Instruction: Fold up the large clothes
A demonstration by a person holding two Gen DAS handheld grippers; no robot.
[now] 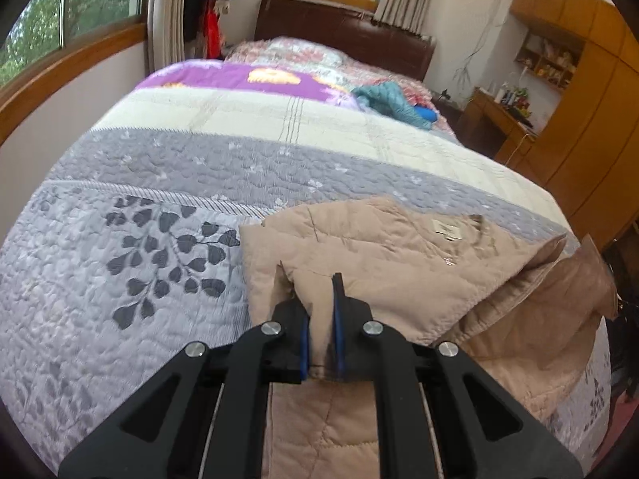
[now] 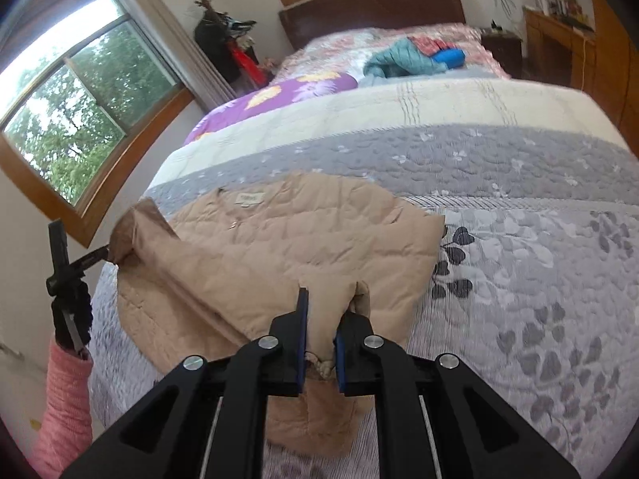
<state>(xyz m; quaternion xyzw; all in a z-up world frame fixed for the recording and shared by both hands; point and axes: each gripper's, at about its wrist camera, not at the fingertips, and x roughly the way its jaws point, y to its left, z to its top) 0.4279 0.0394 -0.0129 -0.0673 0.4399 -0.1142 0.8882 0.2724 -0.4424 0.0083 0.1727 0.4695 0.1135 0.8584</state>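
Note:
A beige quilted jacket (image 1: 399, 263) lies on the bed's grey leaf-print quilt (image 1: 120, 247), lining up, with a white neck label. My left gripper (image 1: 315, 291) is shut on a fold of the jacket's edge and lifts it slightly. My right gripper (image 2: 325, 299) is shut on the jacket's (image 2: 299, 239) other near edge. In the right wrist view the other gripper (image 2: 80, 267) shows at the far left, its fingers hidden in a brown part of the jacket, with a pink sleeve (image 2: 64, 407) below it.
A teal garment and a blue bundle (image 1: 399, 105) lie far up the bed beside a purple floral blanket (image 1: 247, 78). Dark headboard (image 2: 371, 8) at the far end. Wooden wardrobe and desk (image 1: 559, 92) to the right, windows (image 2: 80, 99) to the left.

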